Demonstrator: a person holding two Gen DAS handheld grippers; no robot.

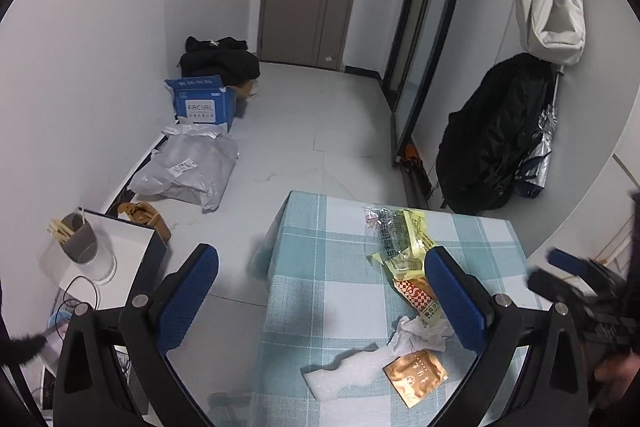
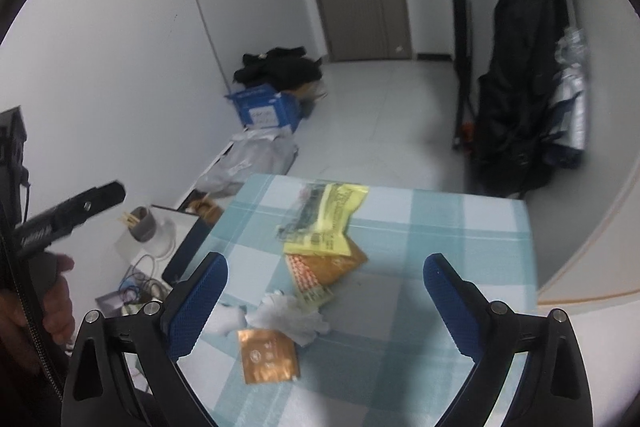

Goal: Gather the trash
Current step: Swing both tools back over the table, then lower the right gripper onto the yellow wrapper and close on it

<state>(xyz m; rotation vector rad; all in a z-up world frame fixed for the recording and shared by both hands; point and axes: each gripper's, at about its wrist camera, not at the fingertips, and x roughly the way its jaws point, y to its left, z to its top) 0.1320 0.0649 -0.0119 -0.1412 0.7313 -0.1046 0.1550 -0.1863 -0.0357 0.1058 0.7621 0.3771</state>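
The wide-open right gripper point(image 2: 324, 295) is hovering empty over a glossy orange foil sachet point(image 2: 269, 355) likely to be skidding across the checked table point(image 2: 460, 227).

The right gripper point(image 1: 568, 267) shows in the left wrist view only as a dark smear at the right edge, its jaws unreadable there; the yellow wrapper point(image 2: 332, 223) carries print too blurred to read in the right wrist view; the table point(image 2: 440, 227) runs off the bottom of both pictures; the hand point(image 2: 52, 303) at the left edge is half cut away.
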